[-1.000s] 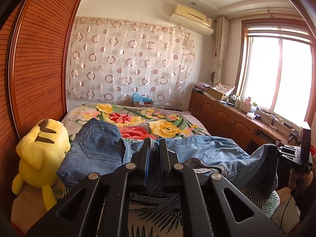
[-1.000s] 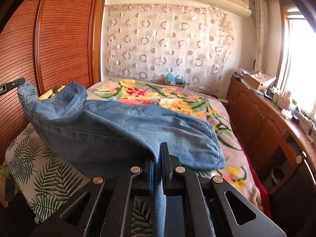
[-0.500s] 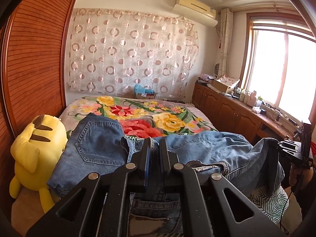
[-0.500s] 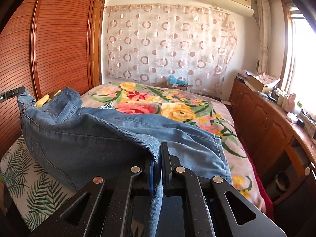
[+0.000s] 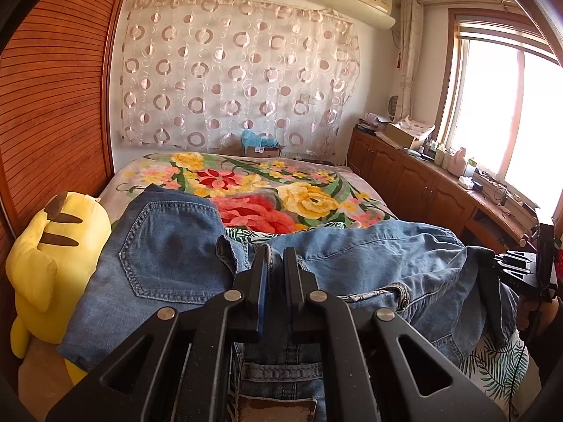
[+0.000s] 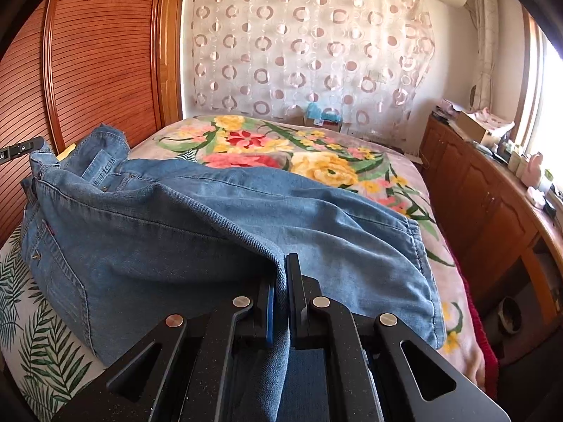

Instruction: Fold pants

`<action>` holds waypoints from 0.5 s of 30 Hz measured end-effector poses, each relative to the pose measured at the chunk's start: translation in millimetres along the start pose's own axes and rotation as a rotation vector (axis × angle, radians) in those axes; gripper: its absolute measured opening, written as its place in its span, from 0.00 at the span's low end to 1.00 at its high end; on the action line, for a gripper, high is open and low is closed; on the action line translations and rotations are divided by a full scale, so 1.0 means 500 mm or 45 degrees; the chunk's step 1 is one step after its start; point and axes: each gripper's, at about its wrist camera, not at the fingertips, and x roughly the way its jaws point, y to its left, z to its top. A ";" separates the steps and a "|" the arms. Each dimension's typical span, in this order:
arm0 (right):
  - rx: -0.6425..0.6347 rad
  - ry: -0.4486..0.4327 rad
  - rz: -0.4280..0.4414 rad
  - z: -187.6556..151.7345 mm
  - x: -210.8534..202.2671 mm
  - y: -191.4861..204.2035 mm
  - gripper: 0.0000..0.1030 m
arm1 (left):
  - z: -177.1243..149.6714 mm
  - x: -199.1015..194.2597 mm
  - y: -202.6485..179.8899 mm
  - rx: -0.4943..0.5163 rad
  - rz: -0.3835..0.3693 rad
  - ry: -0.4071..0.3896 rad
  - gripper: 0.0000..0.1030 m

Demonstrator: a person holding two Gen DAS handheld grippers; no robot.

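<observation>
The jeans [image 5: 169, 246] lie across the bed [image 5: 267, 183], spreading from 9 to 3 o'clock ahead of both grippers. The left gripper [image 5: 276, 256] pinches the waist; the right gripper [image 6: 279, 270] pinches a leg fold. Both point slightly downward.

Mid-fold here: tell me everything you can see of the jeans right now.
The jeans are light blue denim, soft and rumpled, lying across the near end of the bed over its leafy and flowered covers. A back pocket with pale stitching faces up on the left; the waistband and a brown patch hang below the left tongs. Both tongs are shut on the cloth: the left at the waist, the right tongs on a folded edge. A yellow plush toy touches their left side.
</observation>
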 end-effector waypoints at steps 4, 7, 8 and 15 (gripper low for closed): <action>0.004 -0.027 0.014 0.016 -0.010 -0.007 0.05 | 0.022 0.011 -0.001 0.017 -0.012 -0.010 0.09; 0.024 -0.068 0.036 0.036 -0.031 -0.012 0.04 | 0.046 0.015 -0.003 0.012 -0.021 -0.037 0.09; 0.012 -0.084 0.024 0.040 -0.038 -0.014 0.04 | 0.056 0.014 -0.003 0.013 -0.023 -0.050 0.09; -0.056 -0.176 -0.038 0.095 -0.081 -0.021 0.04 | 0.112 0.024 0.008 0.011 -0.025 -0.107 0.09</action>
